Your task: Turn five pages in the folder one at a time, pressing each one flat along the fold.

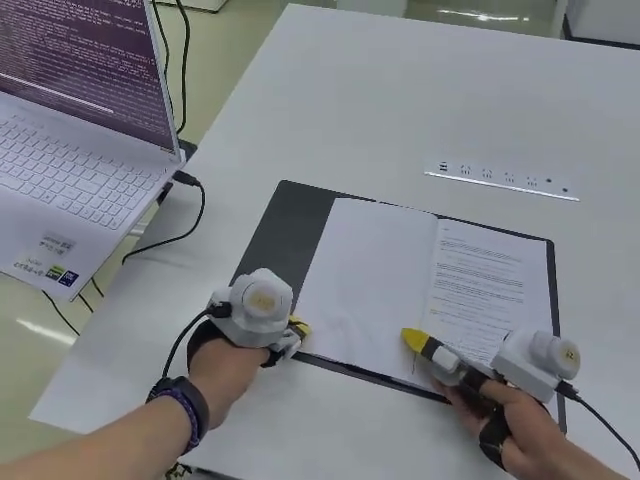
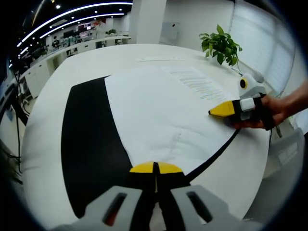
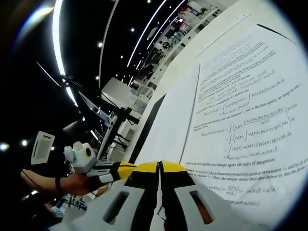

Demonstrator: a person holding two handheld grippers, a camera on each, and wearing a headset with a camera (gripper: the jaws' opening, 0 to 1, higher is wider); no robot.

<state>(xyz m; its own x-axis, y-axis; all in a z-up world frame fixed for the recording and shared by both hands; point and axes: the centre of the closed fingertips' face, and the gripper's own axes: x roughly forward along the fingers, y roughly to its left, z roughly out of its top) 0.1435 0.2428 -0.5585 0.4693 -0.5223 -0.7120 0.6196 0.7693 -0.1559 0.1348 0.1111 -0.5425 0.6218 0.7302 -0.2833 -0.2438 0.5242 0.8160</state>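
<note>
The black folder (image 1: 285,230) lies open in the middle of the white worktop (image 1: 400,90), with a blank white left page (image 1: 365,270) and a right page of printed text and equations (image 1: 490,285). The blank sheet shows a faint crease near its near edge. The left tool (image 1: 298,328), yellow tips together, sits at that page's near left corner. The right tool (image 1: 412,340), tips also together, lies at the near edge by the fold. A white laptop (image 1: 70,170) stands far left.

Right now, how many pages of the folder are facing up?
2: a blank page on the left, a printed page on the right. More sheets may lie hidden underneath.
</note>
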